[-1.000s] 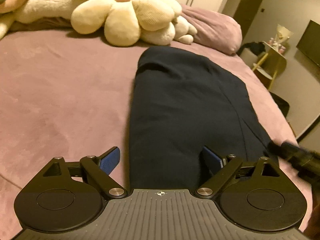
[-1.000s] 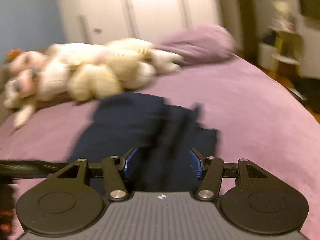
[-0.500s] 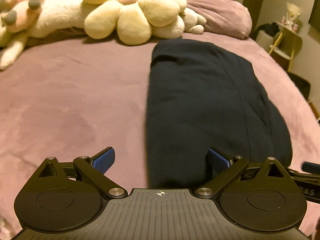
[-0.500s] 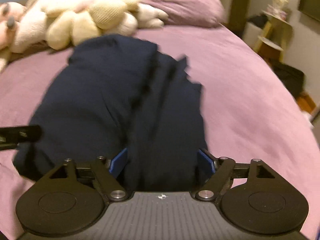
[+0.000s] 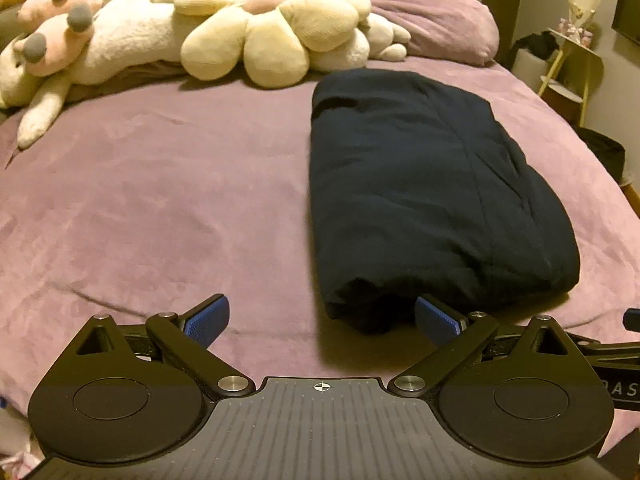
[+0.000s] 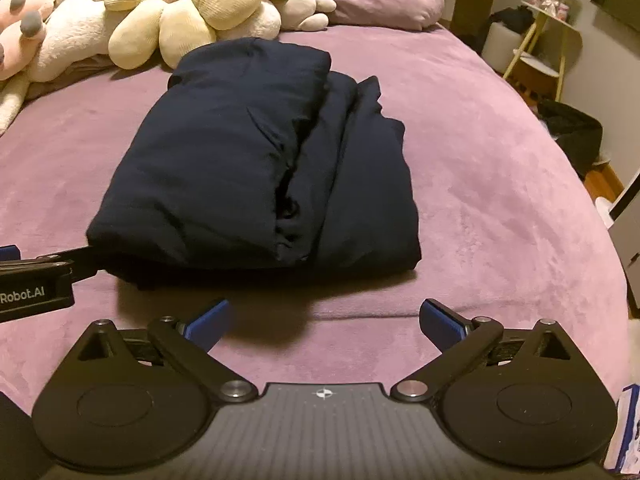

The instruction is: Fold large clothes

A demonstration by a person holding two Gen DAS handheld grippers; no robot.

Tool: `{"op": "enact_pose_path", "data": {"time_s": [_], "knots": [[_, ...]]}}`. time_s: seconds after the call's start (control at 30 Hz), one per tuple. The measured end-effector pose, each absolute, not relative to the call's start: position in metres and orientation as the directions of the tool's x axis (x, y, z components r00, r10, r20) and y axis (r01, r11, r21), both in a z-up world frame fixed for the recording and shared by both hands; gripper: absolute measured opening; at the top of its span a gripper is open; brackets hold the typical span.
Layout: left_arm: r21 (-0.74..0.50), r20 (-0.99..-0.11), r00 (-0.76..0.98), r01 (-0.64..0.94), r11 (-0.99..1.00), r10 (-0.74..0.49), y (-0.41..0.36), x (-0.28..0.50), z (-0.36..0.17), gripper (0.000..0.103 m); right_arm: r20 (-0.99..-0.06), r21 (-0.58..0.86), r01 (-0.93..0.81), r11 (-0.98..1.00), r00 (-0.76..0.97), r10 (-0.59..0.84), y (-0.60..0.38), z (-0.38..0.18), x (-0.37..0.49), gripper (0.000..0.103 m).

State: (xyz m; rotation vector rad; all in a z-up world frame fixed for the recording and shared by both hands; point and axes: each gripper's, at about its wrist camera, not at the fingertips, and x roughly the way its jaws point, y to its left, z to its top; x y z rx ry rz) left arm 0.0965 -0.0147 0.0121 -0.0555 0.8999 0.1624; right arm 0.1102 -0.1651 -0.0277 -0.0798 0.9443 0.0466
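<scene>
Both claws, the left gripper (image 5: 322, 318) and the right gripper (image 6: 325, 320), stood wide open and empty, the right having just opened its jaws, probably to release the folded dark garment (image 6: 256, 160), which lay on the purple bed (image 6: 500, 200) just beyond their fingertips.

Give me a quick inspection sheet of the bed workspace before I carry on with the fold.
Surface: purple bedspread, lightly creased.
Job's things: dark navy garment folded into a long bundle, one layer offset along its right side.
Clutter: plush toys and a purple pillow at the far end, apart from the garment.
Grippers: left tongs open, near end of the garment between the fingers, no pad pressing; right tongs have just been opening, nothing between them.
Cables: nothing seen.
Surroundings: yellow side table, wardrobe doors behind.
</scene>
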Motion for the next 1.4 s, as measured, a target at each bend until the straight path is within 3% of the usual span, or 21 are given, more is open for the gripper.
{"op": "enact_pose_path", "data": {"time_s": [1.4], "knots": [[0.058,-0.799,0.587,-0.148,0.987,0.135,-0.0179,0.0968,0.0084,0.102,-0.822,-0.052,0.01,0.999,0.567,-0.048,-0.1648,-0.0218,0.1095,0.102]]}}
